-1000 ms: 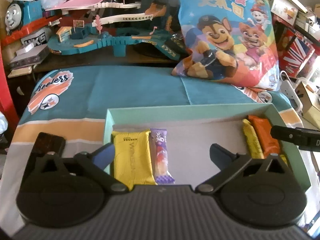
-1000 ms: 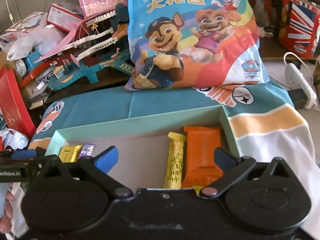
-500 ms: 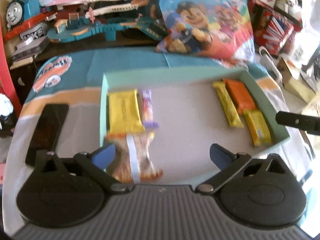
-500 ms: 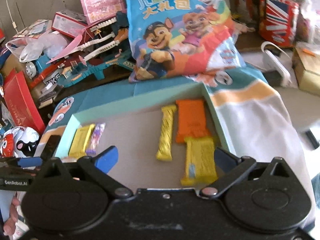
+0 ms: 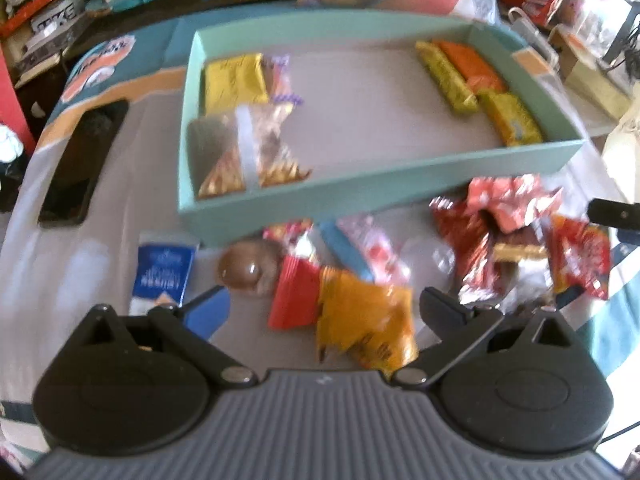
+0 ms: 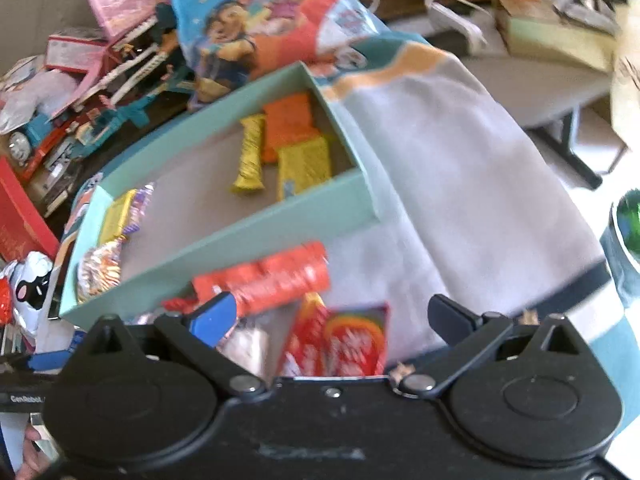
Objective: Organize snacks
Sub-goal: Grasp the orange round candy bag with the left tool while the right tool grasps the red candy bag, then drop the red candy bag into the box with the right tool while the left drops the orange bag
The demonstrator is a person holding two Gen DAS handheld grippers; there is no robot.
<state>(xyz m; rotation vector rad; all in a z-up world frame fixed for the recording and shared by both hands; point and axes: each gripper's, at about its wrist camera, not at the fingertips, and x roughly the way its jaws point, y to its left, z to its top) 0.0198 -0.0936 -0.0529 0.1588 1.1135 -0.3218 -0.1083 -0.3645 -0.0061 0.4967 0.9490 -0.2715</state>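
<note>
Box: your mint-green box [image 5: 384, 196] sits on the cloth-covered table [image 6: 460, 184], near wall facing you.
In the box: yellow packet [image 5: 235, 78] and clear-wrapped snack [image 5: 244, 152] at its left end; orange packet [image 5: 468, 60] and two gold bars at the right.
Loose snacks: a heap lies just before the box's near wall: blue sachet [image 5: 164, 270], brown round sweet [image 5: 250, 266], red packet [image 5: 296, 300], orange-yellow packet [image 5: 364, 328], crinkled red wrappers [image 5: 504, 216].
Around: black phone [image 5: 82, 164] left of the box; cartoon bag [image 6: 260, 20] and toy track behind it.
Left gripper [image 5: 322, 304]: your fingers are spread wide, empty, above the red and orange-yellow packets.
Right gripper [image 6: 330, 314]: spread wide, empty, over a red tube-shaped pack [image 6: 272, 280] and a red wafer pack [image 6: 340, 344].
Hard to make out: both views are motion-blurred, so labels are unreadable; the gripper bodies hide the nearest snacks.
</note>
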